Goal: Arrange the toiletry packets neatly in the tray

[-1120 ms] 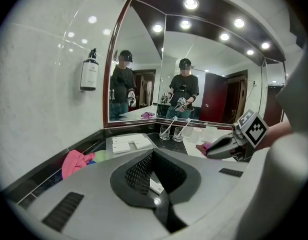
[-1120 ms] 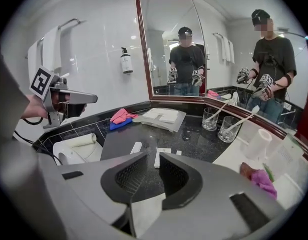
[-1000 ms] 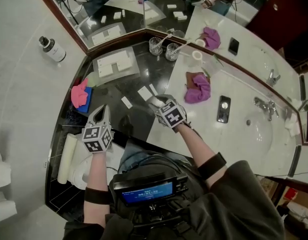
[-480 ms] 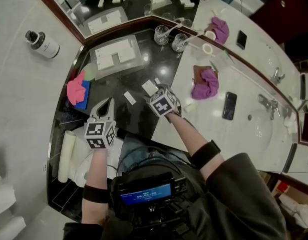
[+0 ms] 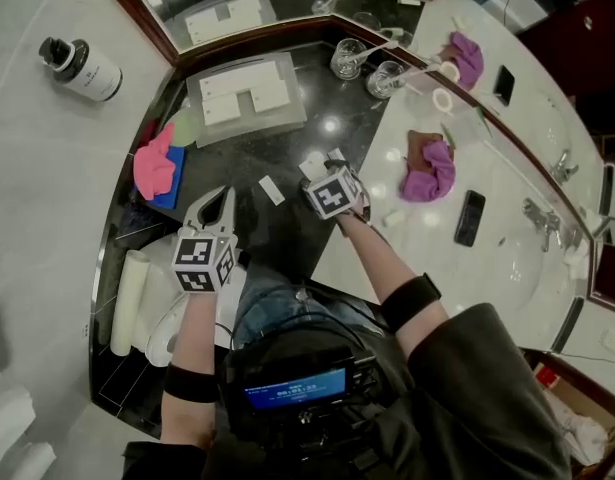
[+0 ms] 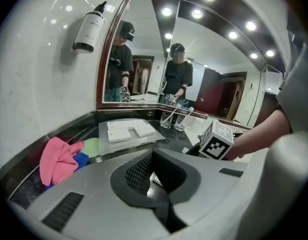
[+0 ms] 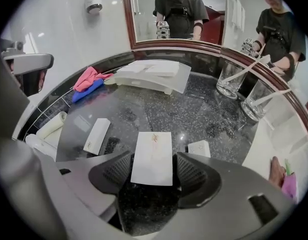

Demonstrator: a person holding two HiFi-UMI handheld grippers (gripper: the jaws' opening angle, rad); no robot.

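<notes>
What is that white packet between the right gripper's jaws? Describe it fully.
The white packet is a flat, paper-like rectangle with a reddish mark near its far end. It lies on the dark speckled counter between the jaws of the right gripper, which have just been opening and do not seem to press it.

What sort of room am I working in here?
Most likely a hotel bathroom vanity: a basin faucet, corner mirrors above the counter, a wall-mounted pump bottle, and a tray holding toiletry packets.
</notes>
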